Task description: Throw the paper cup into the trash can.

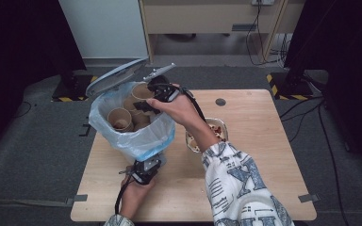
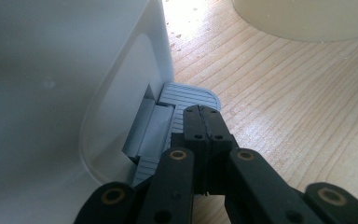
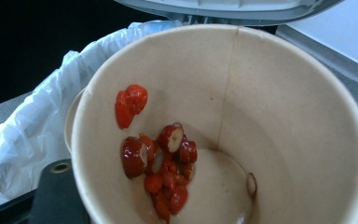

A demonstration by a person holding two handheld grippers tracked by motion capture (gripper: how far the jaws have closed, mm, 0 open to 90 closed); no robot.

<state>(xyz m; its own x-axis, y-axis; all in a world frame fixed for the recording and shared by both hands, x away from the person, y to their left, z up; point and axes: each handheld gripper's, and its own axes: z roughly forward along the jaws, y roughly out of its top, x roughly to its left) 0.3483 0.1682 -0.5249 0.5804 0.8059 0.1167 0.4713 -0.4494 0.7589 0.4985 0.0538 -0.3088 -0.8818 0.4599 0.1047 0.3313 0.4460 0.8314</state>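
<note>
Our left gripper [image 2: 205,122] has its fingers closed tight, pressing the pedal [image 2: 186,100] at the foot of the white bin [image 1: 132,127]. The bin's lid [image 1: 115,75] stands up. Over the bin, our right gripper [image 1: 146,104] pinches a paper cup [image 3: 223,126] with red food bits [image 3: 161,163] inside.

Left hand [image 1: 133,190] enters from the bottom edge, forearm short in frame, and holds the left gripper [image 1: 147,165] pointing forward, low at table level; jaws fully closed, pads pressed together. Right arm, in a patterned sleeve [image 1: 238,188], extends forward and leftward. Right hand [image 1: 176,109] holds the right gripper [image 1: 143,104] raised, jaws parted slightly.
</note>
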